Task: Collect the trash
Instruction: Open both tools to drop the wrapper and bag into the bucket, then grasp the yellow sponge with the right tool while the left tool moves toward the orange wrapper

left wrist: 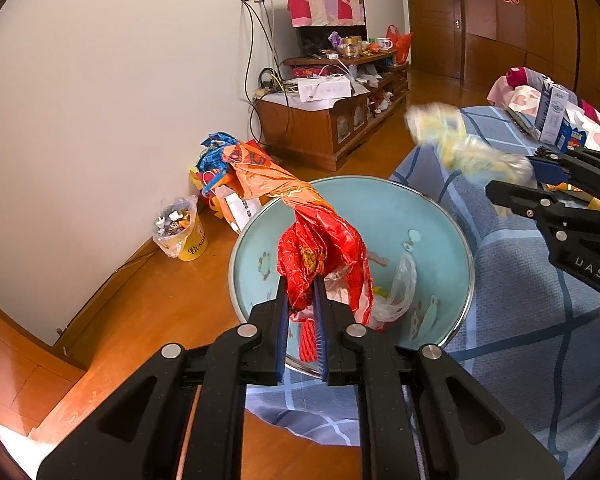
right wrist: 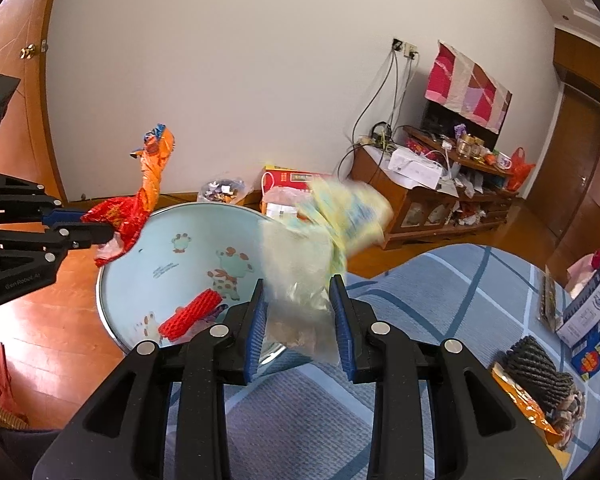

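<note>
My left gripper is shut on a red and orange plastic bag and holds it over a light blue basin. The basin holds a clear plastic bag and a red foam net. My right gripper has its jaws apart around a blurred clear and yellow wrapper that hangs between the fingers above the basin's rim. The right gripper also shows at the right of the left wrist view, with the wrapper in front of it.
The basin sits on a blue checked sheet. A yellow bucket of scraps and bags stand by the wall. A wooden cabinet stands behind. A carton and an orange packet lie on the sheet.
</note>
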Demonstrator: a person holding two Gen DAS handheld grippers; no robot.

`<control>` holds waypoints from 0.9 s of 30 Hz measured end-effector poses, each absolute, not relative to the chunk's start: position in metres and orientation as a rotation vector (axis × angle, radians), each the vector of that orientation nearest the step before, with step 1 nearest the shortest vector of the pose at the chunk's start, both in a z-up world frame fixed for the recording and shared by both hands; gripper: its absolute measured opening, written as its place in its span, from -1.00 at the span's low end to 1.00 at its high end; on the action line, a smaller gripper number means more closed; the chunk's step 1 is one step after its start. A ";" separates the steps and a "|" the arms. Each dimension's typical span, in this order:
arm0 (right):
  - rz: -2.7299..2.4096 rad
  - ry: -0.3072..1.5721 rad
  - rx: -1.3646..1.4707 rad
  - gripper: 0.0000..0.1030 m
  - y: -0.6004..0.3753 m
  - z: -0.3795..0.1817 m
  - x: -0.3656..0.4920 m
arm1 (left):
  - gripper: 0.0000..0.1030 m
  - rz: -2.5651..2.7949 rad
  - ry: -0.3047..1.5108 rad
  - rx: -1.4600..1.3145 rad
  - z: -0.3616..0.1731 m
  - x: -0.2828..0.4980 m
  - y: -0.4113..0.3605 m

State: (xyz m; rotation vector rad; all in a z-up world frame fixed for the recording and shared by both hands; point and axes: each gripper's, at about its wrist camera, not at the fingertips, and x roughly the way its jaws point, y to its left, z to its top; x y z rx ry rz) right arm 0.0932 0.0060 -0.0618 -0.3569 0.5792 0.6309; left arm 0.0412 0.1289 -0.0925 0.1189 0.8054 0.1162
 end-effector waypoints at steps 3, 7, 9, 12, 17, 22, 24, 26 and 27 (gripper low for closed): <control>0.647 0.576 -0.360 0.05 0.009 -0.063 0.092 | -0.40 0.113 0.808 0.115 -0.093 0.042 0.130; 0.644 0.585 -0.347 0.05 0.006 -0.067 0.091 | -0.32 0.104 0.818 0.109 -0.097 0.043 0.129; 0.641 0.589 -0.339 0.05 0.002 -0.068 0.091 | -0.11 0.107 0.822 0.103 -0.099 0.044 0.129; 0.633 0.588 -0.330 0.07 -0.003 -0.068 0.091 | 0.01 0.108 0.828 0.094 -0.101 0.045 0.128; 0.605 0.594 -0.301 0.09 -0.023 -0.063 0.090 | 0.16 0.108 0.823 0.090 -0.102 0.044 0.127; 0.528 0.608 -0.275 0.14 -0.060 -0.060 0.089 | 0.23 0.088 0.840 0.085 -0.109 0.045 0.120; 0.488 0.615 -0.272 0.16 -0.078 -0.060 0.086 | 0.24 0.072 0.850 0.089 -0.113 0.048 0.112; 0.425 0.619 -0.265 0.17 -0.103 -0.060 0.084 | 0.24 0.048 0.860 0.109 -0.119 0.051 0.099; 0.388 0.624 -0.256 0.17 -0.120 -0.059 0.084 | 0.24 0.037 0.862 0.117 -0.120 0.053 0.094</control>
